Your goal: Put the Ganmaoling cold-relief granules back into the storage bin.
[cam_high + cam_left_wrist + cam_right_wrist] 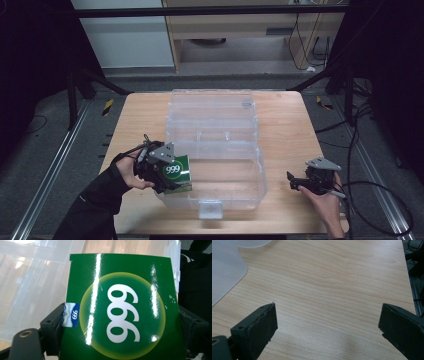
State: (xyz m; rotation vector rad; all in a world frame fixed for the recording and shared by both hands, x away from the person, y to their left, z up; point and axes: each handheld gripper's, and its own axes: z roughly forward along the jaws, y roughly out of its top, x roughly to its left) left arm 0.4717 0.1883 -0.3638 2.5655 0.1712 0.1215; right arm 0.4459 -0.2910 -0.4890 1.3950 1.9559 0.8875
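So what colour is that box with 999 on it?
Green box, white numbers in a yellow-edged circle; clearest in the left gripper view.

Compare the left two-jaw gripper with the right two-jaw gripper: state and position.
The left two-jaw gripper is shut on a glossy green cardboard box marked 999; the right two-jaw gripper is open, with nothing between its jaws.
The left sits at the near-left edge of the clear plastic storage box; the right sits apart from it, over the bare light wooden table.
Both have black jaws and are hand-held.

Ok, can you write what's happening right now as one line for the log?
left tool: shut on green 999 box at clear plastic case edge | right tool: open, over wooden table
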